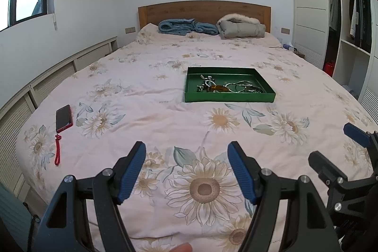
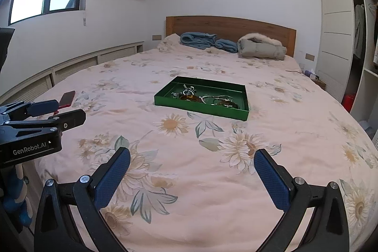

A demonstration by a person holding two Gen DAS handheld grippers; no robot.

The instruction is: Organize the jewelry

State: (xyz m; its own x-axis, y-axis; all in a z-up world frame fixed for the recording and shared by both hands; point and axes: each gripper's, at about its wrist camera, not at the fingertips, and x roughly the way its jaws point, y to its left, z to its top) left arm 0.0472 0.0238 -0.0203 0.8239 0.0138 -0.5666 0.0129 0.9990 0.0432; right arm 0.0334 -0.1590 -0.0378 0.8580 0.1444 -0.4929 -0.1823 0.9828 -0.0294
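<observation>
A green tray (image 1: 229, 97) (image 2: 200, 108) lies on the middle of the bed. It holds a tangle of jewelry (image 1: 226, 86) (image 2: 203, 97): silver chains, rings and an amber piece. My left gripper (image 1: 186, 152) is open and empty over the near part of the bed, well short of the tray. My right gripper (image 2: 192, 157) is open and empty, also short of the tray. Each gripper shows at the edge of the other's view: the right gripper (image 1: 330, 148) and the left gripper (image 2: 68, 110).
The bed has a pink sunflower cover (image 1: 165, 110). A phone in a red case (image 1: 63, 118) (image 2: 67, 98) with a red strap (image 1: 57, 150) lies near the left edge. A blue blanket (image 1: 184, 26) and a grey coat (image 1: 241, 27) lie at the headboard. A wardrobe (image 1: 349, 15) stands on the right.
</observation>
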